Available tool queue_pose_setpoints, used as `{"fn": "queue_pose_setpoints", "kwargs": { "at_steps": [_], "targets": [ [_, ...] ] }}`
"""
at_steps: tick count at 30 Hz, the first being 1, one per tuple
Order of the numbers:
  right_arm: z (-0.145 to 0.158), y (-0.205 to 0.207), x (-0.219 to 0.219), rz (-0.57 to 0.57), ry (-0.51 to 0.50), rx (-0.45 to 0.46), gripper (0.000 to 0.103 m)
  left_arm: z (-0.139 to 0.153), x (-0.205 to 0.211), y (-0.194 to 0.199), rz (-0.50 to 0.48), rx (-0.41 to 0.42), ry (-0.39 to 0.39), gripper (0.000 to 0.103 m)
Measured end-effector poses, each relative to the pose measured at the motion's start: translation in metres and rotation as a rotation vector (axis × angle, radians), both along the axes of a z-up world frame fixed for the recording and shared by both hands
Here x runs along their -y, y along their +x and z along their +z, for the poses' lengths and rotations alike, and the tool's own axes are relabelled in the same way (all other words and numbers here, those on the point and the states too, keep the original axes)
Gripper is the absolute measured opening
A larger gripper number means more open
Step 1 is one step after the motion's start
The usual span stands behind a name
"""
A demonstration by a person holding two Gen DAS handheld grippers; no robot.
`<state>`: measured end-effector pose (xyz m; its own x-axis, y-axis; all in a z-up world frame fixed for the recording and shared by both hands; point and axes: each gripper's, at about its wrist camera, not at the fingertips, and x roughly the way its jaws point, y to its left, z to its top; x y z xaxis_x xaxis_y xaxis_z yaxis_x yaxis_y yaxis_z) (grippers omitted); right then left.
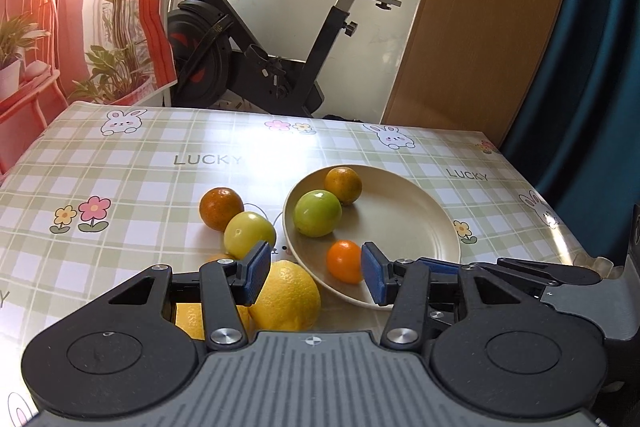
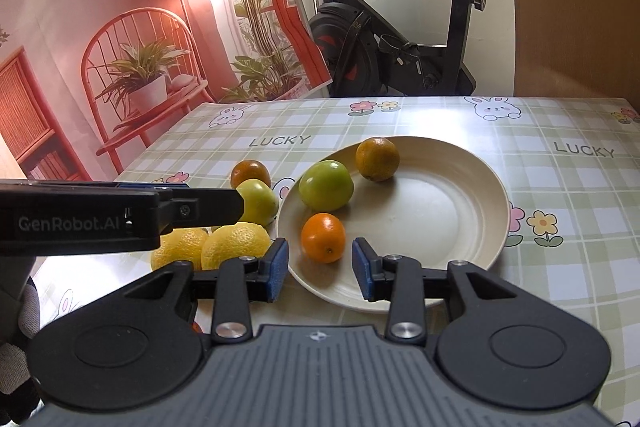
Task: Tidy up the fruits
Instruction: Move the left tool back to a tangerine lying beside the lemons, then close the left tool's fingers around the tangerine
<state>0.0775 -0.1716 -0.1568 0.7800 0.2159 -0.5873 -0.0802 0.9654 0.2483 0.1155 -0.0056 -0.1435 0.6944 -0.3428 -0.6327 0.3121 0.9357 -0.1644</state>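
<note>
Fruits are split between the cream plate [image 2: 472, 195] and the checked tablecloth [image 2: 560, 187] to its left, which suggests the sorting is partway done. The right gripper [image 2: 320, 269] hangs over the plate's near rim with its jaws apart and nothing between the blue pads; the small bright orange [image 2: 323, 237] sits just beyond them, apart from both, so this gripper is released, not grasping. The left gripper [image 1: 314, 273] is likewise spread and empty, poised above the gap between plate and loose fruit, its left finger over the large lemon [image 1: 290, 297], probably so either can be reached next. On the plate lie three pieces: that orange near the front, a green round fruit [image 2: 326, 185] at the left rim and a greenish-orange citrus [image 2: 377, 159] at the back. Off the plate wait two lemons, the second lemon [image 2: 178, 247] beside the first, a yellow-green fruit [image 1: 249, 233] and a dark orange citrus [image 1: 221, 208], clustered touching, likely the next to be gathered.
</note>
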Motion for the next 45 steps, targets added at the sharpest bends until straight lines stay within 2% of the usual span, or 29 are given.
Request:
{"fn": "queue_pose_setpoints", "kwargs": {
  "at_steps": [9, 14, 22, 29, 33, 37, 42, 45],
  "targets": [
    [0.006, -0.017, -0.018, 0.037, -0.012, 0.038, 0.038, 0.005, -0.025, -0.024, 0.063, 0.027, -0.004, 0.052],
    [0.005, -0.022, -0.023, 0.056, -0.014, 0.039, 0.038, -0.001, -0.038, -0.026, 0.073, -0.024, -0.03, 0.052],
    [0.003, -0.023, -0.033, 0.112, -0.025, 0.017, 0.038, -0.008, -0.051, -0.027, 0.108, -0.048, -0.037, 0.052],
    [-0.005, -0.021, -0.046, 0.186, -0.034, -0.018, 0.038, -0.022, -0.049, -0.026, 0.073, -0.106, -0.042, 0.052],
    [-0.016, -0.021, -0.062, 0.262, -0.06, -0.059, 0.04, -0.034, -0.054, -0.025, 0.077, -0.164, -0.101, 0.052],
    [-0.025, -0.022, -0.074, 0.308, -0.093, -0.084, 0.041, -0.047, -0.056, -0.022, 0.081, -0.216, -0.11, 0.052],
    [-0.03, -0.02, -0.083, 0.352, -0.113, -0.093, 0.043, -0.06, -0.061, -0.019, 0.082, -0.276, -0.185, 0.052],
    [-0.034, -0.02, -0.091, 0.386, -0.129, -0.095, 0.043, -0.064, -0.059, -0.017, 0.073, -0.29, -0.181, 0.051]
  ]
}}
